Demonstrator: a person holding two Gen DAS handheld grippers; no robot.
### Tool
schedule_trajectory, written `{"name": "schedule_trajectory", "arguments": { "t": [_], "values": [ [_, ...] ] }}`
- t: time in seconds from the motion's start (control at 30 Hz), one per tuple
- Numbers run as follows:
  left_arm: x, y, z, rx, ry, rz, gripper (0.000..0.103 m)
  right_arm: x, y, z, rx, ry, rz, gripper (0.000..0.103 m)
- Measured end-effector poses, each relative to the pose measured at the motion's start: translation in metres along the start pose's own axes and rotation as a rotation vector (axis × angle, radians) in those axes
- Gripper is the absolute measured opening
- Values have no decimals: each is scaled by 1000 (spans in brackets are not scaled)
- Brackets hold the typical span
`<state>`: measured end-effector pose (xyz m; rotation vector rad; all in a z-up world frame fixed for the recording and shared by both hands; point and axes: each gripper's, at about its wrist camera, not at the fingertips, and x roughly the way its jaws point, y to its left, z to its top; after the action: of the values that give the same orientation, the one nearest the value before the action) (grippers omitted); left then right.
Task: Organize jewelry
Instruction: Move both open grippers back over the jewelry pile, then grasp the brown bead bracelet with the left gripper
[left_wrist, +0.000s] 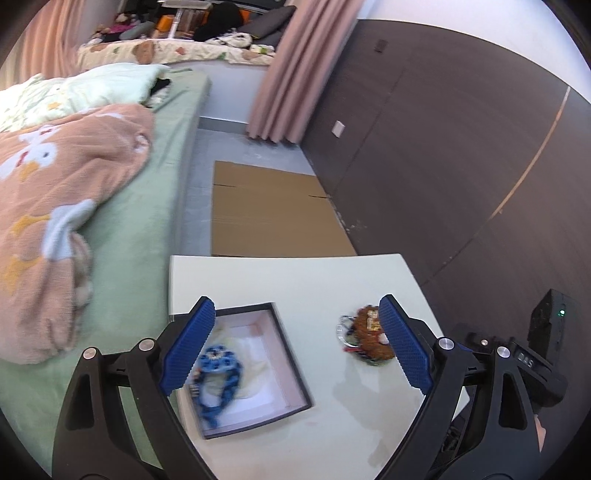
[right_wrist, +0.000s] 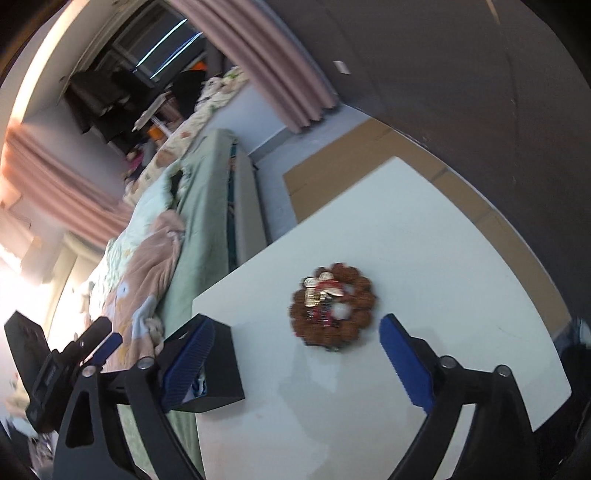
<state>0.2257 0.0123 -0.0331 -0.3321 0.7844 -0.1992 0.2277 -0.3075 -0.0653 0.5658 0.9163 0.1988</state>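
A black box (left_wrist: 292, 363) with a pale lining stands open on the left part of the white table (left_wrist: 295, 280). A blue bead bracelet (left_wrist: 221, 373) lies inside it, partly hidden by my left finger. My left gripper (left_wrist: 297, 306) hangs open above the table, between the box and a brown bead bracelet (left_wrist: 369, 339) with gold and red charms. In the right wrist view that brown bracelet (right_wrist: 332, 306) lies on the table (right_wrist: 424, 258) just ahead of my right gripper (right_wrist: 295, 323), which is open and holds nothing. The box's dark wall (right_wrist: 225, 369) sits by its left finger.
A bed (left_wrist: 147, 229) with a green sheet and a pink blanket (left_wrist: 55, 206) runs along the table's left side. Flat cardboard (left_wrist: 269, 210) lies on the floor beyond the table. A dark wall (left_wrist: 461, 147) and a pink curtain (left_wrist: 291, 70) stand to the right.
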Motion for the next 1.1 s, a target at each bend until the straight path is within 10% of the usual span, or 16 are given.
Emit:
{"name": "schedule_trajectory", "arguments": {
  "t": [0.53, 1.1],
  "values": [
    [84, -61, -24, 16, 144, -73, 60, -3, -53, 9, 144, 1, -9, 74],
    [150, -80, -55, 8, 264, -55, 51, 0, -63, 14, 156, 25, 3, 74]
  ]
}}
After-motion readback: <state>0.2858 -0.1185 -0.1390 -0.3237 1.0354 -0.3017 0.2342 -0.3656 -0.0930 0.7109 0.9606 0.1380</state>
